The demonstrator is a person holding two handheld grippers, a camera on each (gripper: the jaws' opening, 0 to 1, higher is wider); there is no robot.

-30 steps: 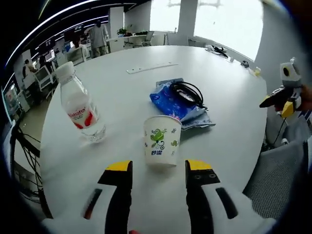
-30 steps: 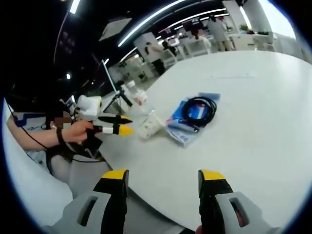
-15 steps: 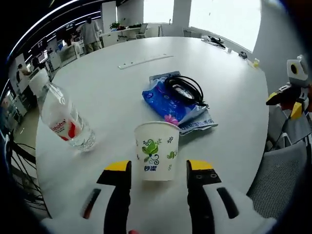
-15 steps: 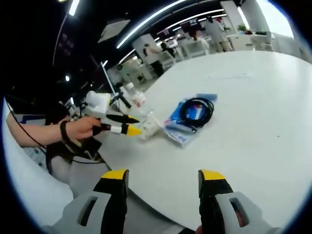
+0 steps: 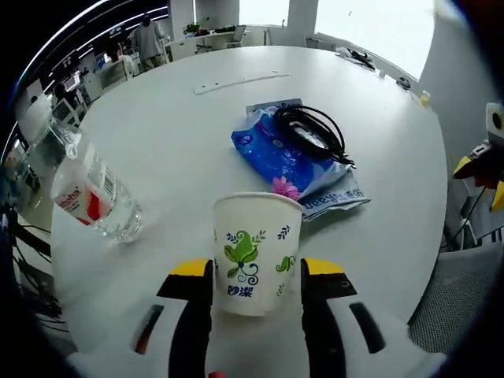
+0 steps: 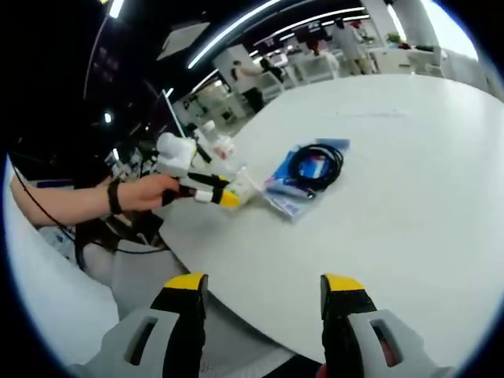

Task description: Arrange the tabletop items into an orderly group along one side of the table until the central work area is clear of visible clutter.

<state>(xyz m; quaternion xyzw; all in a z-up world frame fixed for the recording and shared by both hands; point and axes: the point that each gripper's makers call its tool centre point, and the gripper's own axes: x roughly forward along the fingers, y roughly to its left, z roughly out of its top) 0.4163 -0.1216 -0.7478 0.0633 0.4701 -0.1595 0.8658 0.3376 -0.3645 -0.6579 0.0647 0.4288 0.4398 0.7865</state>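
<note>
Spreading across both views is the round white tabletop (image 5: 181,134), which carries, largest first, a blue printed plastic packet (image 5: 295,161) with a coil of black cable (image 5: 311,134) on top at centre right of the left gripper view, a clear water bottle (image 5: 83,193) with a red and white label at the left edge, and a paper cup (image 5: 256,252) printed with green leaves at lower centre. The left gripper (image 5: 256,272) has its yellow-tipped jaws spread on either side of the cup, very close to its wall, though contact cannot be confirmed. The right gripper (image 6: 264,287) sits released and empty at the bottom of its own view, well back from the items. The step in hand looks like taking the cup first; the next move would call for clamping gently, since thin paper will crush, then lifting it to the table's edge. The cup's base is hidden between the jaws, the bottle's cap blurs into the rim, and the packet's print is unreadable.
</note>
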